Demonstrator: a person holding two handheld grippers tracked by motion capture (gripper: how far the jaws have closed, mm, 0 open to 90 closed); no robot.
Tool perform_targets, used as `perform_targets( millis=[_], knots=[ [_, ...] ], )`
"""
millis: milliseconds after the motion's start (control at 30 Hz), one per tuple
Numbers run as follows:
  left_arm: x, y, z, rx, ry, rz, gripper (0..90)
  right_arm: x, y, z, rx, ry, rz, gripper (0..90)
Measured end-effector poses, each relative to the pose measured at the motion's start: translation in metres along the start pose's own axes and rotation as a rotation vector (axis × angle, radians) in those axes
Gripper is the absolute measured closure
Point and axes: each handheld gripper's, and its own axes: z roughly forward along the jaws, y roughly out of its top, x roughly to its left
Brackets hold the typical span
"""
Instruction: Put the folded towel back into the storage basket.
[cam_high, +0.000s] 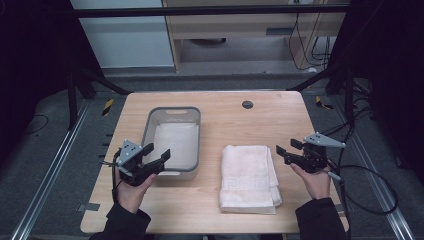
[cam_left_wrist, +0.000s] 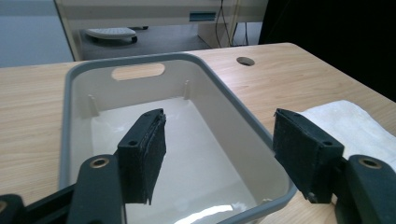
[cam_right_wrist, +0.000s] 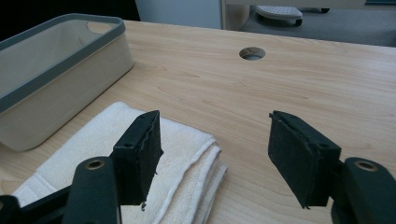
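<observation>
High view: folded white towel (cam_high: 248, 176) lies flat on the table (cam_high: 220, 210), just right of the grey-rimmed tub (cam_high: 173, 141). Left gripper (cam_high: 156, 152) hangs at the tub's near left corner, right gripper (cam_high: 284, 148) just right of the towel, both empty.

Left gripper view: jaws spread over the tub (nothing between).

Right gripper view: jaws apart above the towel's edge, not touching.

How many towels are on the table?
1. A folded white towel lies on the table, right of the grey-rimmed bin. The pale sheet on the bin's floor may be a liner or another cloth; I cannot tell.
</observation>
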Motion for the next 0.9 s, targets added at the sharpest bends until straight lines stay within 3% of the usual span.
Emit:
perform_targets(
  millis=[633, 900],
  knots=[
    [-0.051, -0.005, 0.029, 0.046, -0.098, 0.06, 35.5, 0.002, 0.001, 0.016, 0.035, 0.026, -0.003, 34.9],
    [-0.063, -0.011, 0.037, 0.071, -0.124, 0.063, 36.2, 0.002, 0.0, 0.019, 0.041, 0.035, -0.005, 34.3]
  ],
)
